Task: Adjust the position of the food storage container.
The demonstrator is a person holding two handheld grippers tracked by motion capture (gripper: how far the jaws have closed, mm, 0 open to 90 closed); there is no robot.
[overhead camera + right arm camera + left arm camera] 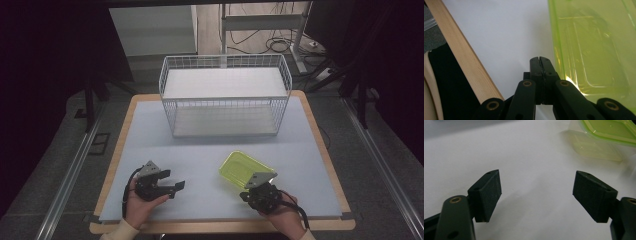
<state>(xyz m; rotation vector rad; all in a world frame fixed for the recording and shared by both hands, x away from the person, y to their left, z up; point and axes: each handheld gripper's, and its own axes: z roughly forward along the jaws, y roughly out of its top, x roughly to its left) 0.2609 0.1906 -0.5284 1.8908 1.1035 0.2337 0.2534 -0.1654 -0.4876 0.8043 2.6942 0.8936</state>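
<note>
**Green tub beside the closed right hand-held gripper**

The yellow-green plastic tub (246, 169) lay on the near right part of the tabletop (210, 150), tilted so that its far corner pointed toward the basket. It was see-through, with a brighter green rim, and in the left gripper view it (602, 138) showed at the upper right, well apart from that gripper's pads. In the right gripper view its wall (596, 47) ran along the right side, just beside the jaw tips; whether it touched them could not be told.

The right hand-held gripper (260, 190) sat at the tub's near edge, held by the person's right hand (285, 217). Its jaws were pressed together with nothing between them, the two black pads (540, 67) meeting face to face beside the tub rather than around it. The wooden edge (461, 62) of the tabletop crossed that view at the left.

The left hand-held gripper (172, 186) was over the near left part of the tabletop, well apart from the tub, held by the left hand (142, 205). Its jaws stood wide apart, with only bare white surface between the pads (487, 195).

Farther back, a white wire basket (225, 95) stood at the middle of the tabletop's far side.
</note>
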